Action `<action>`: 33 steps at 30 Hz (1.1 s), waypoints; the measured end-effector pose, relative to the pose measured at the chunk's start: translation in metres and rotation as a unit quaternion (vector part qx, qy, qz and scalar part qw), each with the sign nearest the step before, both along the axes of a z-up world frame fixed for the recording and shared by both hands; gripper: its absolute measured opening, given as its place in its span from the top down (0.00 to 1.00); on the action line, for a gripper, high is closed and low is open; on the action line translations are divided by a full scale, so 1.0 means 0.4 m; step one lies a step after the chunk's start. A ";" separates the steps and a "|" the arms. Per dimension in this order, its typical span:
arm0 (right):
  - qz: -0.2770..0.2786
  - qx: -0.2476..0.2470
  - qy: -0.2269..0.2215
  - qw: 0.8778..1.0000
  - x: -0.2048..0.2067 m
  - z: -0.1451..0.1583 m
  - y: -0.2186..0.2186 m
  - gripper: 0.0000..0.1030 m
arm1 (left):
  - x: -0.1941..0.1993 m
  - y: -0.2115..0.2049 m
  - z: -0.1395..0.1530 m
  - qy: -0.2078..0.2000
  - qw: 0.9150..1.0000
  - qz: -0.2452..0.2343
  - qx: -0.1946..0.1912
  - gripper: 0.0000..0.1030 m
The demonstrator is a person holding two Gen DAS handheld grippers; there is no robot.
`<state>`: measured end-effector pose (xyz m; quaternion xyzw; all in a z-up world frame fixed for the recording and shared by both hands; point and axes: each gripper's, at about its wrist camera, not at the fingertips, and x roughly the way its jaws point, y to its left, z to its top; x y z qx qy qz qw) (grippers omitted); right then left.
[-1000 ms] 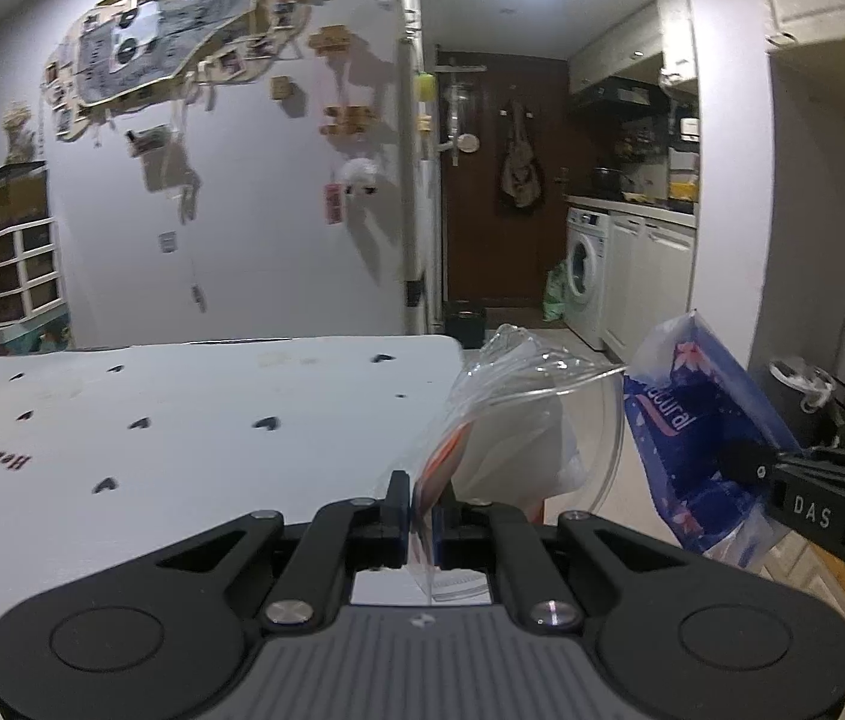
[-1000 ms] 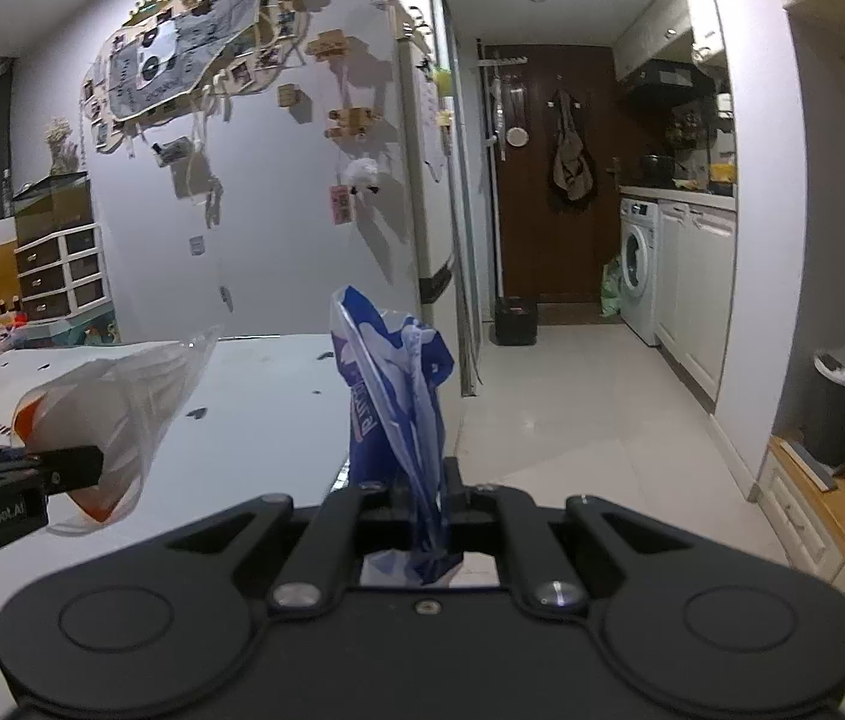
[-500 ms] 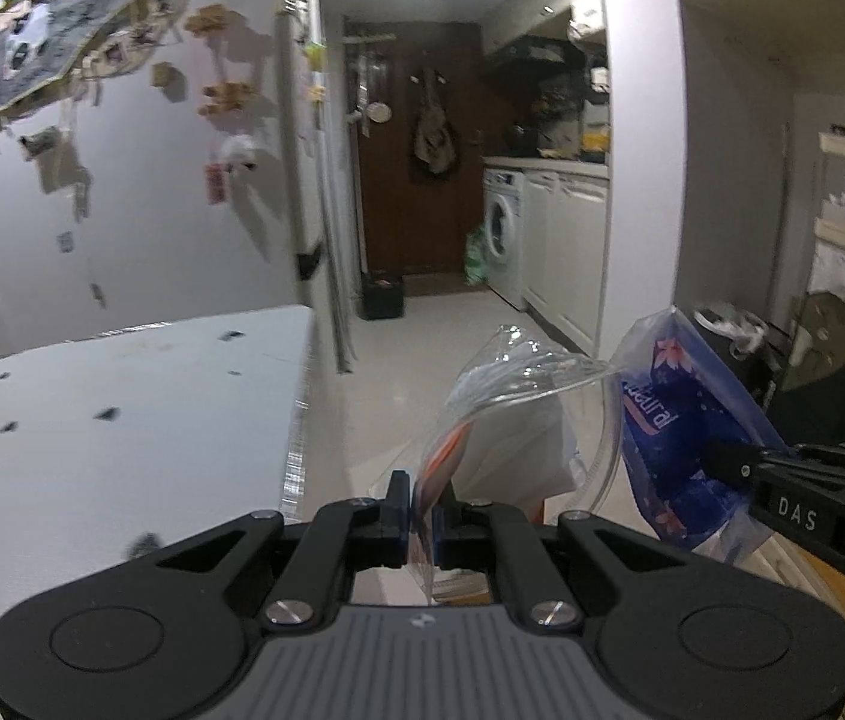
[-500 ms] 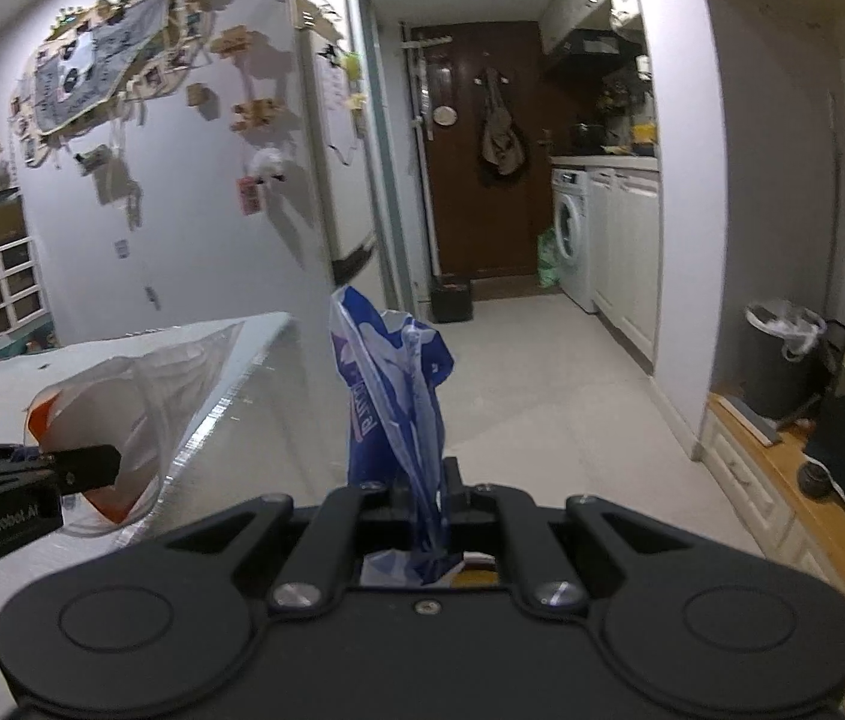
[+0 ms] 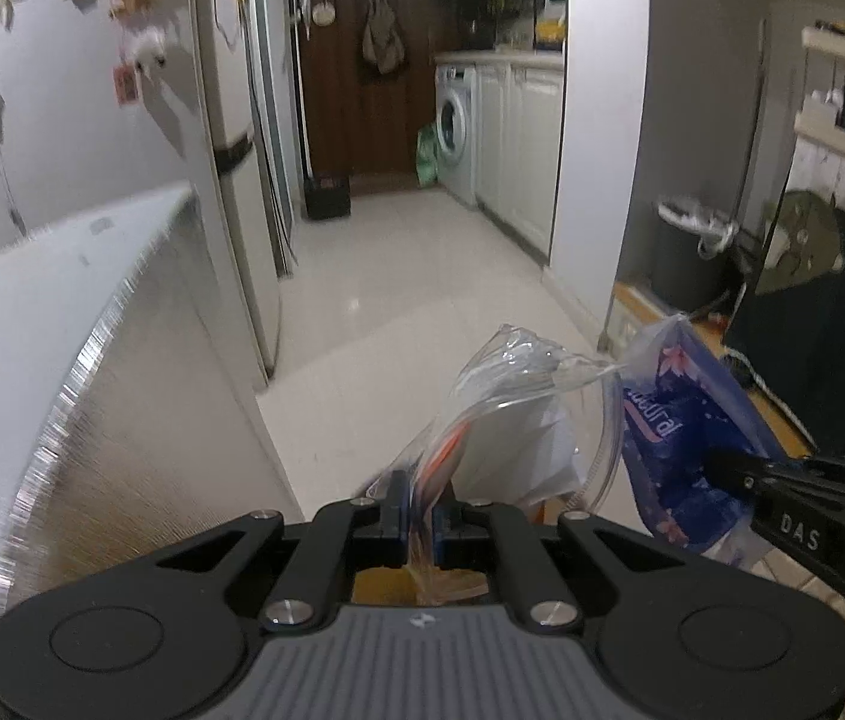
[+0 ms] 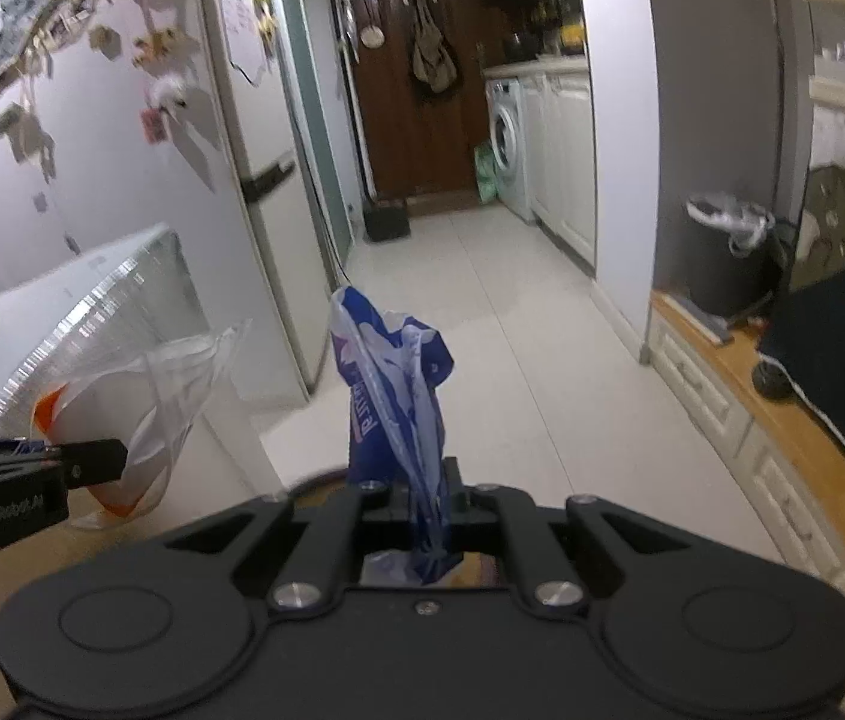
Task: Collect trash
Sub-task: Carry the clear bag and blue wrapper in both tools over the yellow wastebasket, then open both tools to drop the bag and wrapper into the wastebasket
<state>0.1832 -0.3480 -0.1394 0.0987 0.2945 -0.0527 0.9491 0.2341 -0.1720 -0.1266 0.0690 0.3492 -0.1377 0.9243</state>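
Here the white worktop (image 5: 32, 324) is blurred and cut off at the left edge. The left tongs (image 5: 416, 519) are closed on a clear crumpled plastic bag with orange and white inside (image 5: 506, 420). Just beside it, the right tongs (image 6: 428, 495) pinch a blue printed plastic wrapper (image 6: 392, 384), its lower end hidden. A dark lined bin (image 6: 722, 258) stands well apart.

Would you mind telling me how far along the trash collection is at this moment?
Done: both pieces are picked up and off the white table. In hand: the left gripper is shut on the clear plastic bag, and the right gripper is shut on the blue wrapper, both held over the floor. Left: dropping them into a bin, probably the dark lined trash can ahead by the wall.
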 end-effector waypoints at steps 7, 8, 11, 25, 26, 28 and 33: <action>0.010 -0.006 0.065 0.998 0.078 -0.110 -0.041 0.93 | 0.109 0.007 -0.146 0.078 0.996 0.035 -0.014 0.93; 0.017 -0.007 0.075 0.997 0.093 -0.124 -0.043 0.93 | 0.123 0.009 -0.168 0.092 0.995 0.042 -0.017 0.93; 0.033 -0.012 0.100 0.994 0.139 -0.155 -0.039 0.93 | 0.165 0.020 -0.233 0.135 0.988 0.063 -0.029 0.93; 0.077 -0.053 0.223 0.970 0.345 -0.316 0.037 0.92 | 0.289 0.034 -0.406 0.206 0.969 0.136 -0.030 0.89; 0.074 -0.060 0.231 0.968 0.356 -0.323 0.044 0.91 | 0.294 0.034 -0.410 0.206 0.969 0.136 -0.028 0.89; 0.070 -0.079 0.245 0.964 0.377 -0.337 0.060 0.90 | 0.302 0.031 -0.418 0.207 0.969 0.136 -0.023 0.89; 0.060 -0.079 0.273 0.957 0.412 -0.357 0.080 0.79 | 0.320 0.012 -0.443 0.220 0.968 0.121 -0.014 0.73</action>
